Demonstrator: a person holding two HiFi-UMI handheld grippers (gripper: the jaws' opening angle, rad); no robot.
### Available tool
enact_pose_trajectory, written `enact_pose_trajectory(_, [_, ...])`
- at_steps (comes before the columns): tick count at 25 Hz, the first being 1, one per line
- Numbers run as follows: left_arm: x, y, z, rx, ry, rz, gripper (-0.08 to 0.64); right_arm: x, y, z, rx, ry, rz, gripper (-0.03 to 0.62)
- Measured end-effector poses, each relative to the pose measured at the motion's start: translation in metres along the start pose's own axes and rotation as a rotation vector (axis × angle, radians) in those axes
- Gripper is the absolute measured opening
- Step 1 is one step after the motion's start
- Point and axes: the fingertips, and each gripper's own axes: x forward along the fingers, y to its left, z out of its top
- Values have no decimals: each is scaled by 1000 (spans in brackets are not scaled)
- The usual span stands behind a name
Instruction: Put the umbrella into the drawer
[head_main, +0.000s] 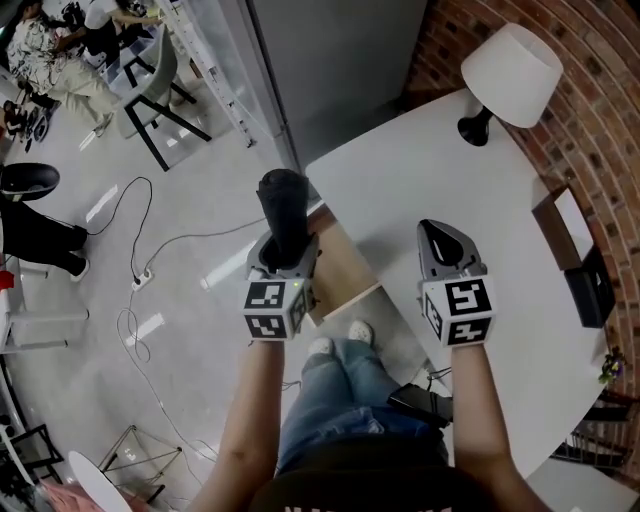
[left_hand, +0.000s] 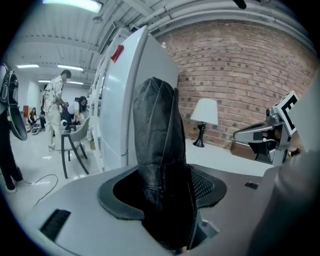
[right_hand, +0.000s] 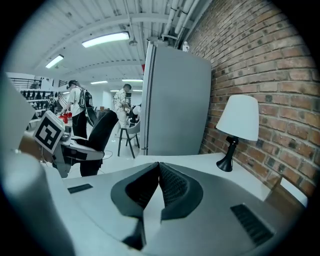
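Setting: a red brick wall (head_main: 600, 130) is backing a white curved table (head_main: 450, 190) in an open workshop. A white-shaded lamp on a black stem (head_main: 510, 65) is standing at the table's far side.

Item 1: a black folded fabric umbrella (head_main: 283, 215) is sitting clamped in the left gripper (head_main: 285, 262). The jaws are standing wide around its lower end, and the free end is pointing away from the person, likely so it can go in lengthwise.

Item 2: a tan wooden drawer (head_main: 345, 270) appears to be standing open under the table's left edge, just right of the umbrella.

Item 3: the right gripper (head_main: 445, 245) is hanging over the table, jaws together and holding nothing, probably spare for the drawer.

Markings: only square black-and-white markers on the gripper cubes; no legible writing.
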Motion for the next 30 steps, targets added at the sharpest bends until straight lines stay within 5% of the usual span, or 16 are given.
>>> enact_pose_trajectory(11, [31,10,-58,-39,136,-94,245,16,31,-34,22,114,-18,0])
enact_pose_trajectory(30, [94,14,-178,-172,245,-156,245,43,53,-89,11,190,-71,0])
